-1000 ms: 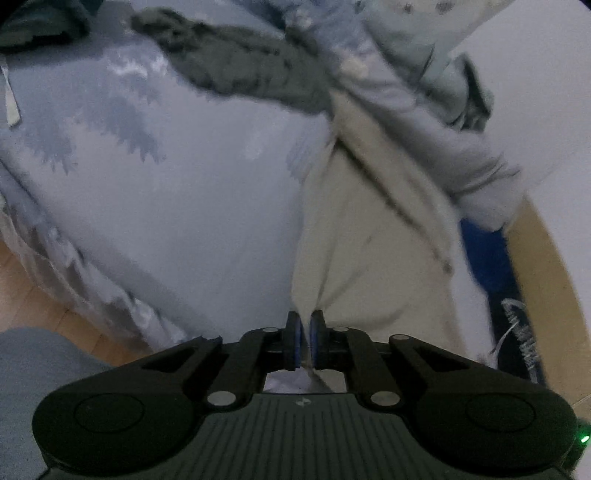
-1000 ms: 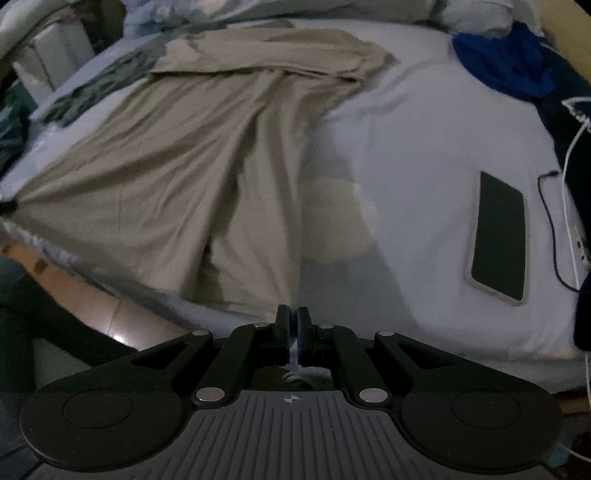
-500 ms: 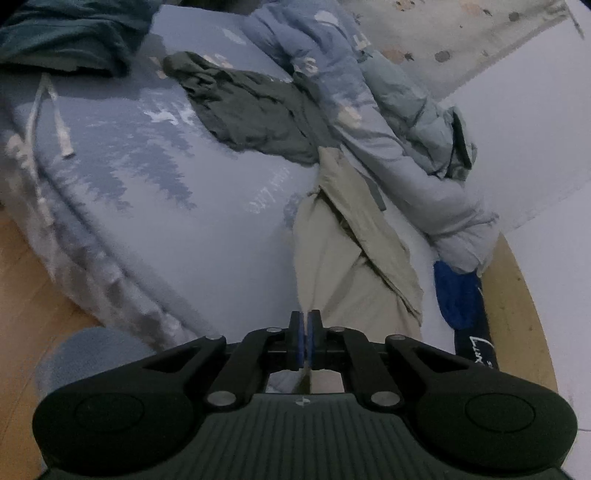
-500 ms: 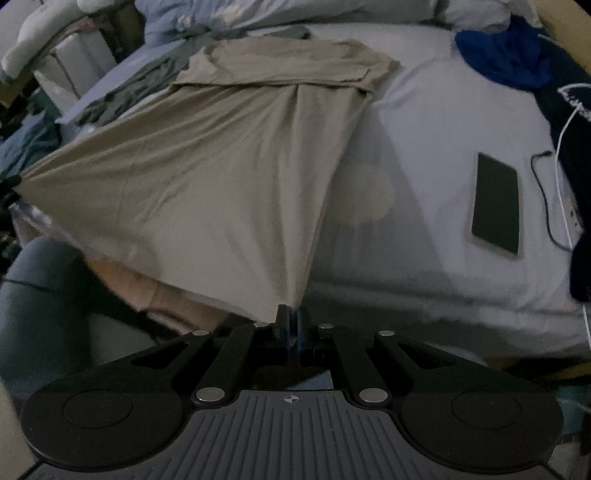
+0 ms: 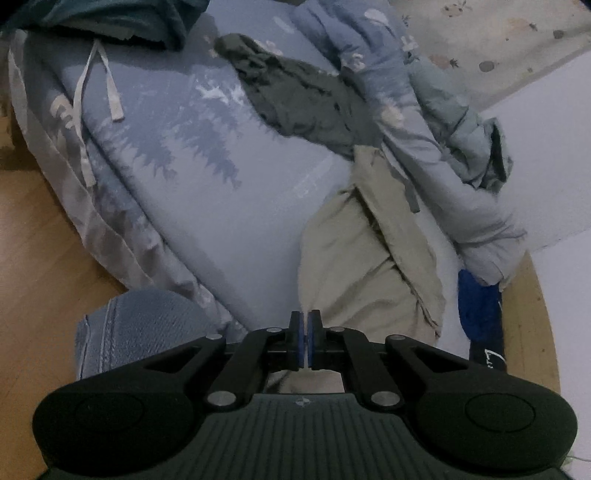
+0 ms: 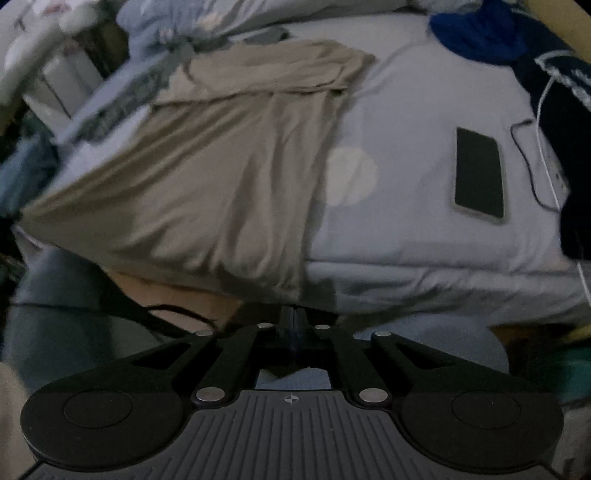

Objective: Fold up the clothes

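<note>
Left hand-held gripper (image 5: 305,334) and right hand-held gripper (image 6: 295,325) each pinching the beige garment's (image 6: 221,192) hem, phone (image 6: 479,175) and blue clothes (image 6: 480,33) beside it on the bed (image 6: 406,236)

Garment (image 6: 221,177) spread across the bed (image 6: 406,236), its near edge hanging past the bed's front edge and pinched at either corner by the left gripper (image 5: 305,341) and right gripper (image 6: 294,325). Phone (image 6: 479,173) to its right on the sheet; crumpled quilt (image 5: 424,122) behind.
</note>
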Tool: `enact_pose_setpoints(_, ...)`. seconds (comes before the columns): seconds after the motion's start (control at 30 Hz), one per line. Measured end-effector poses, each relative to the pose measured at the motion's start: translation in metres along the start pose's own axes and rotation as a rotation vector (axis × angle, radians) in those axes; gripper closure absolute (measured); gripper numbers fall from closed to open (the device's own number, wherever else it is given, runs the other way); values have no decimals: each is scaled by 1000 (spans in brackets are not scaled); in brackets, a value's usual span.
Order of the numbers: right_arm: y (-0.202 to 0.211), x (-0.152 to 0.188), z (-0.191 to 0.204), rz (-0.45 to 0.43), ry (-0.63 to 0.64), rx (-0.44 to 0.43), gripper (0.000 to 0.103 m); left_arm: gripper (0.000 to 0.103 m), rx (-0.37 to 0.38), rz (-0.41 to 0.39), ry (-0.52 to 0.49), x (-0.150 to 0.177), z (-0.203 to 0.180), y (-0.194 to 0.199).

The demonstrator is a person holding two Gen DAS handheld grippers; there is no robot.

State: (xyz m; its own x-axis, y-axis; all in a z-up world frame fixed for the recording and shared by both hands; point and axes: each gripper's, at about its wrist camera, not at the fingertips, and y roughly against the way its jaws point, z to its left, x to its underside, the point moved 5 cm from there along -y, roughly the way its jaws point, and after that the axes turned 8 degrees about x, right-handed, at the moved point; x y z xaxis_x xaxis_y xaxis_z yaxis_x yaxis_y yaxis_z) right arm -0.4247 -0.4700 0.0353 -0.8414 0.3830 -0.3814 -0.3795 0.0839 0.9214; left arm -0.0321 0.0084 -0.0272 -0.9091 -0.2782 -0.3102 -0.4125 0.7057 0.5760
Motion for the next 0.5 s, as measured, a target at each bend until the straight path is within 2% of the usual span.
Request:
enact_pose_setpoints(0.07, -19, -2, 9, -2, 28, 34, 97, 98, -1, 2, 4, 2, 0, 2)
enact_pose_setpoints(0.13, -40, 1, 19, 8, 61, 47, 91, 98, 0, -2, -2, 3, -2, 3)
enact_pose_setpoints(0.3, -107, 8, 41, 79, 161, 23, 55, 98, 2, -20, -26, 5, -12, 6)
enact_pose_setpoints(0.5, -170, 13, 42, 117, 143, 4, 53, 98, 18, -13, -27, 17, -26, 2)
